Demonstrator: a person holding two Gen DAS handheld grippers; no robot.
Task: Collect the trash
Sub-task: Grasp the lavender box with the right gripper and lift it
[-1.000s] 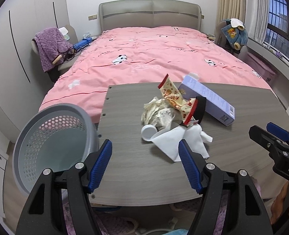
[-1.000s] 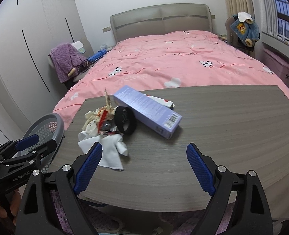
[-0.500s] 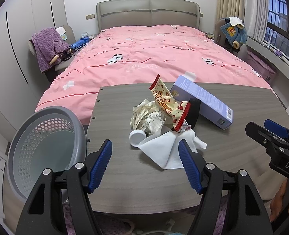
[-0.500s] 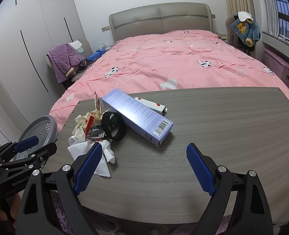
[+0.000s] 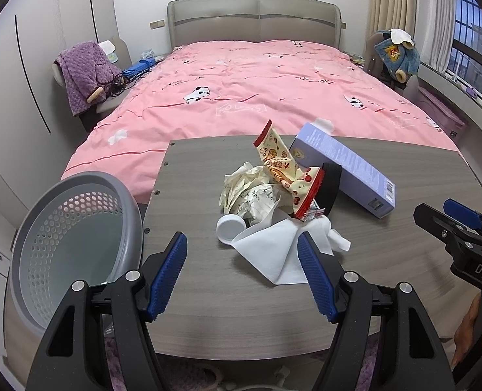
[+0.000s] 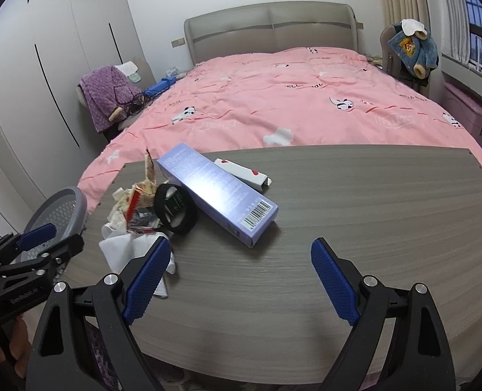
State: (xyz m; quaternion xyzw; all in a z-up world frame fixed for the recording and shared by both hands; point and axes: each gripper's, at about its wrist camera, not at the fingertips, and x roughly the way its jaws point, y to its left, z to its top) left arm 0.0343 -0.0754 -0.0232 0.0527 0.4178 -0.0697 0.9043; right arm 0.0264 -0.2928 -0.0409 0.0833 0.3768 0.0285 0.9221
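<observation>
Trash lies in one loose heap toward the left part of the grey wood-grain surface [image 5: 404, 169], with the bed just behind: a white tissue [image 5: 273, 247] nearest the front edge, a small white cap [image 5: 228, 228] touching its left corner, crumpled paper [image 5: 250, 192] behind that, a red-and-cream snack wrapper [image 5: 283, 169] propped upright across the heap, and a black ring-shaped item [image 6: 175, 208] leaning against the wrapper. A long lavender box [image 6: 218, 192] rests flat beside the ring, with a smaller white box with red marks [image 6: 244, 174] partly hidden behind it. The grey perforated bin [image 5: 74, 247] stands off the left end of the surface with its rim tilted toward the heap; this placement probably keeps each transfer short. The left gripper [image 5: 242, 273] hangs above the near edge, aimed down at the tissue, its fingers [image 5: 167, 273] apart with nothing between them. The right gripper [image 6: 241, 282] is over bare surface in front of the lavender box, its fingers [image 6: 334, 283] spread wide and also empty. The spacing suggests a division of work: the left side is lined up for the soft items nearest the bin, the right for the boxes. No item is visible in the bin, so collection appears not yet begun. The tissue is thin and lies flat, so it would need pinching at a raised fold; the wrapper may topple once its support is disturbed.
</observation>
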